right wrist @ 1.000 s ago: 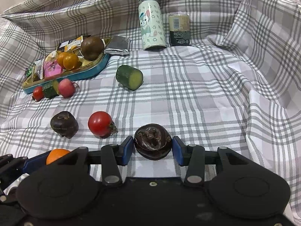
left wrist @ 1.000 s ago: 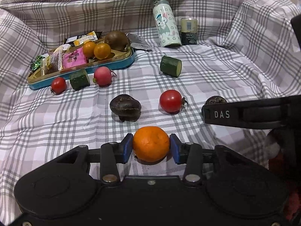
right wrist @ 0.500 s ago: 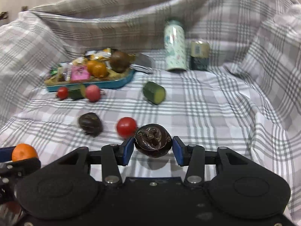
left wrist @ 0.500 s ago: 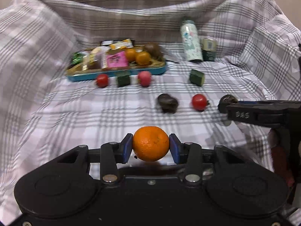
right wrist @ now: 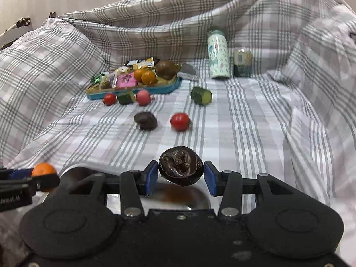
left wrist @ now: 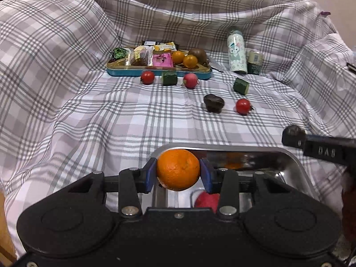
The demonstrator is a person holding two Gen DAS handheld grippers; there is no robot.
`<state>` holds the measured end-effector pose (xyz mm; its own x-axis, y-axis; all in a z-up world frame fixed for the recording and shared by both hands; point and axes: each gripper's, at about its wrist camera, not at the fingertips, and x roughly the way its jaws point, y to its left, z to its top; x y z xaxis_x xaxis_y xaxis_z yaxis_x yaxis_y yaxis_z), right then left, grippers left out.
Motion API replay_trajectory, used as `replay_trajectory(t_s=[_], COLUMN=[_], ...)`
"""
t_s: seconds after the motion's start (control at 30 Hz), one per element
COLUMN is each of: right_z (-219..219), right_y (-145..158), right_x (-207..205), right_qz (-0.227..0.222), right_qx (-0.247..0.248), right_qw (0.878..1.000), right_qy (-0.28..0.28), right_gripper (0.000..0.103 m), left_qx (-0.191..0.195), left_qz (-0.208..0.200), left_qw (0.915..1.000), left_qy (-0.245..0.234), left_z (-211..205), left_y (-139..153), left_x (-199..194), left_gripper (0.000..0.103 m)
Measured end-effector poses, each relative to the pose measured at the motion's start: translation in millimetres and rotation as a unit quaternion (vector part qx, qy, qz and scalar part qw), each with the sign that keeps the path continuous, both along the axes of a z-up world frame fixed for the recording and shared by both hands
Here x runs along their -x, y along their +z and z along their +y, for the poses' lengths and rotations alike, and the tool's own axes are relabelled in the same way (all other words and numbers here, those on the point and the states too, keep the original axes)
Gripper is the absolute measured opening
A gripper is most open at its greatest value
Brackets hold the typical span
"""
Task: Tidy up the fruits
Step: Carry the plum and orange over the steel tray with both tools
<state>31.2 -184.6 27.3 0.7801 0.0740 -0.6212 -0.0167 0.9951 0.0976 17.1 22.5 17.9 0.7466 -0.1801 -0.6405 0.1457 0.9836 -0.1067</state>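
My left gripper (left wrist: 178,173) is shut on an orange (left wrist: 178,169), held over the near left part of a shiny metal tray (left wrist: 296,162). A red fruit (left wrist: 207,201) lies in that tray below the fingers. My right gripper (right wrist: 181,174) is shut on a dark wrinkled fruit (right wrist: 180,165) above the same metal tray (right wrist: 200,194). In the left wrist view the right gripper and its dark fruit (left wrist: 293,133) reach in from the right edge. Loose on the checked cloth lie another dark fruit (left wrist: 213,103), a red tomato (left wrist: 243,106) and a cucumber piece (left wrist: 241,86).
A blue tin (left wrist: 155,72) at the back holds snack packets, two small oranges and a brown fruit. In front of it sit a small tomato (left wrist: 147,77), a cucumber chunk (left wrist: 169,78) and a pink radish (left wrist: 190,80). A printed bottle (left wrist: 237,53) and a can (left wrist: 254,62) stand back right.
Both grippers have pulled back and up from the cloth with their fruits. The metal tray has come into view under them.
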Motion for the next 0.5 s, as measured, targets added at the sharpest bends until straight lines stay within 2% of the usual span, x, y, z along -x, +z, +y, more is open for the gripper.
replay_trajectory(t_s=[0.13,0.3,0.5], right_z=[3.0,9.7,13.6], right_y=[-5.3,-4.7,-9.6], right_x=[21.1,44.8,56.7], right_qz=[0.006,-0.007,-0.010], right_qx=[0.006,0.005,0.009], right_qw=[1.000,1.000,1.000], right_qy=[-0.008,-0.007,-0.010], right_gripper=[0.046,0.046,0.046], left_qx=[0.001,-0.002,0.017], left_qz=[0.004,0.001,0.024], left_qw=[1.0000,0.9999,0.9994], left_qy=[-0.005,-0.011,-0.019], left_z=[-1.5,-4.6,-2.1], left_y=[-3.8,-5.2,-13.2], left_x=[14.9,30.9,40.4], left_gripper=[0.050,0.050,0.050])
